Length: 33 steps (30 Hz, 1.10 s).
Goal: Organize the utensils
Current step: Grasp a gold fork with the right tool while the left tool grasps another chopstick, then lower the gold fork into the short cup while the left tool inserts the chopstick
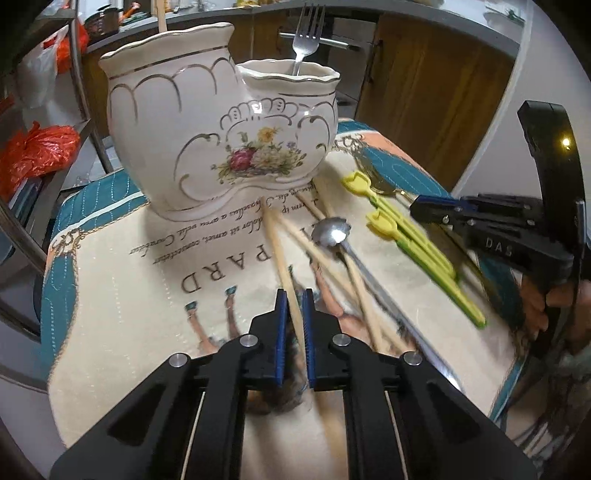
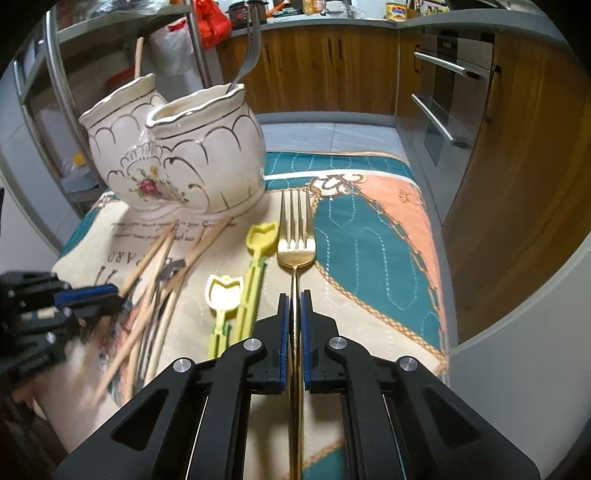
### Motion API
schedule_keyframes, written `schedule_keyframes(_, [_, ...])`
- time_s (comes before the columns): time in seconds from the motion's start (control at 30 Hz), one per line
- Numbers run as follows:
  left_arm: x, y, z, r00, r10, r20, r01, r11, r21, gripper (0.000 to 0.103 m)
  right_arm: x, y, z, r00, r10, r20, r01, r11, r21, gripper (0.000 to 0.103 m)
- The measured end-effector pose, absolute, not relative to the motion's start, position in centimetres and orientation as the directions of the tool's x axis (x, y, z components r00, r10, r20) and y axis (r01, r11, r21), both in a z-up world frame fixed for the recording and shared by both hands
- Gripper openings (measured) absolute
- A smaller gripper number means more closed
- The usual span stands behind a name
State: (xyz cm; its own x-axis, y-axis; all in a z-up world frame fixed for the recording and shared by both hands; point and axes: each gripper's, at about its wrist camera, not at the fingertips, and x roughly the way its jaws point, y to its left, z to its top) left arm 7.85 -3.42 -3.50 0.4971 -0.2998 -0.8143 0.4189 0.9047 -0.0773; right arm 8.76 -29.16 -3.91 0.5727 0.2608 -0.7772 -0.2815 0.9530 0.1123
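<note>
Utensils mostly lie on the cloth (image 2: pixel 369 221). One fork (image 1: pixel 308 33) and one stick (image 2: pixel 138 55) already stand in the vase (image 1: pixel 221 147). Our left gripper (image 1: pixel 293 306) pinches a chopstick (image 1: pixel 280 251), our right gripper (image 2: pixel 294 306) pinches the gold fork (image 2: pixel 295 240). We still have more to put away.

— What do I have on the left wrist view?

— I log: my left gripper (image 1: pixel 294 295), blue pads closed on one wooden chopstick (image 1: pixel 280 254). More chopsticks (image 1: pixel 332 258) lie crossed just beside it, over a steel spoon (image 1: pixel 330 232). Two yellow-green tulip-shaped utensils (image 1: pixel 413 240) lie to the right. Behind them a two-compartment ceramic holder (image 1: pixel 221 136), a silver fork (image 1: pixel 306 37) upright in its smaller compartment. All rest on a printed cloth (image 1: pixel 122 295).

— And the right gripper (image 1: pixel 415 210)?

— It sits at the far edge, over the yellow pieces; I cannot tell its jaw state.
</note>
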Motion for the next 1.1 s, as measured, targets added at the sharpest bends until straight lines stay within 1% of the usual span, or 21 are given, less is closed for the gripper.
schedule_keyframes(0.2, [7.5, -1.7, -3.3, 0.454, -0.279, -0.846, 0.452, 0.89, -0.051, 0.006, 8.3, -29.7, -3.9, 0.541, 0.26, -0.8, -0.288, 0.951, 0.114, 0.007])
schedule_keyframes(0.27, [7.1, -1.2, -3.5, 0.455, -0.278, -0.846, 0.438, 0.897, -0.06, 0.006, 8.4, -29.6, -3.9, 0.544, 0.256, -0.799, -0.289, 0.951, 0.108, 0.013])
schedule_keyframes(0.3, [7.0, -1.1, -3.6, 0.461, -0.279, -0.843, 0.428, 0.902, -0.065, 0.006, 8.6, -29.5, -3.9, 0.545, 0.255, -0.798, -0.288, 0.952, 0.107, 0.014])
schedule_keyframes(0.37, [6.6, -1.1, -3.8, 0.478, -0.273, -0.835, 0.411, 0.91, -0.063, 0.007, 8.6, -29.2, -4.0, 0.551, 0.254, -0.795, -0.292, 0.951, 0.101, 0.021])
schedule_keyframes(0.43, [6.4, -1.2, -4.0, 0.5, -0.271, -0.822, 0.389, 0.919, -0.067, 0.008, 8.6, -29.1, -4.1, 0.559, 0.254, -0.789, -0.293, 0.951, 0.099, 0.023])
schedule_keyframes(0.5, [6.3, -1.2, -4.0, 0.516, -0.265, -0.815, 0.377, 0.924, -0.062, 0.008, 8.5, -28.9, -4.1, 0.568, 0.247, -0.785, -0.294, 0.952, 0.086, 0.023])
schedule_keyframes(0.6, [5.9, -1.4, -4.0, 0.542, -0.248, -0.803, 0.361, 0.931, -0.044, 0.008, 8.5, -28.9, -4.1, 0.579, 0.24, -0.779, -0.294, 0.953, 0.075, 0.02])
schedule_keyframes(0.67, [5.7, -1.7, -4.1, 0.561, -0.229, -0.796, 0.344, 0.938, -0.027, 0.008, 8.4, -28.9, -4.2, 0.586, 0.239, -0.774, -0.289, 0.954, 0.076, 0.013])
schedule_keyframes(0.7, [5.7, -1.8, -4.1, 0.567, -0.223, -0.793, 0.34, 0.94, -0.021, 0.009, 8.3, -28.9, -4.2, 0.587, 0.244, -0.772, -0.289, 0.954, 0.081, 0.012])
schedule_keyframes(0.73, [5.6, -1.9, -4.0, 0.57, -0.22, -0.792, 0.336, 0.942, -0.02, 0.01, 8.3, -28.9, -4.2, 0.588, 0.245, -0.771, -0.29, 0.953, 0.082, 0.01])
schedule_keyframes(0.77, [5.6, -2.0, -4.0, 0.57, -0.229, -0.789, 0.338, 0.941, -0.029, 0.016, 8.3, -28.9, -4.2, 0.59, 0.244, -0.769, -0.292, 0.953, 0.079, 0.007])
schedule_keyframes(0.87, [5.4, -1.9, -4.2, 0.583, -0.242, -0.776, 0.34, 0.94, -0.039, 0.017, 8.2, -28.9, -4.2, 0.595, 0.253, -0.763, -0.295, 0.952, 0.085, 0.007])
schedule_keyframes(0.9, [5.4, -1.9, -4.2, 0.586, -0.247, -0.771, 0.342, 0.939, -0.041, 0.017, 8.1, -28.9, -4.2, 0.596, 0.255, -0.762, -0.295, 0.951, 0.088, 0.007])
schedule_keyframes(0.93, [5.5, -2.0, -4.2, 0.588, -0.247, -0.77, 0.342, 0.939, -0.04, 0.015, 8.0, -29.0, -4.1, 0.599, 0.259, -0.758, -0.296, 0.951, 0.091, 0.007])
schedule_keyframes(0.97, [5.6, -1.9, -4.2, 0.59, -0.243, -0.77, 0.342, 0.939, -0.034, 0.01, 7.9, -29.0, -4.1, 0.604, 0.26, -0.754, -0.295, 0.951, 0.091, 0.007])
schedule_keyframes(1.03, [5.7, -1.8, -4.2, 0.588, -0.247, -0.77, 0.351, 0.936, -0.032, 0.006, 7.6, -29.2, -3.7, 0.618, 0.262, -0.741, -0.295, 0.951, 0.091, 0.007])
schedule_keyframes(1.1, [5.8, -1.6, -4.1, 0.585, -0.262, -0.767, 0.36, 0.932, -0.044, 0.006, 7.2, -29.4, -3.2, 0.635, 0.268, -0.725, -0.296, 0.951, 0.093, 0.007])
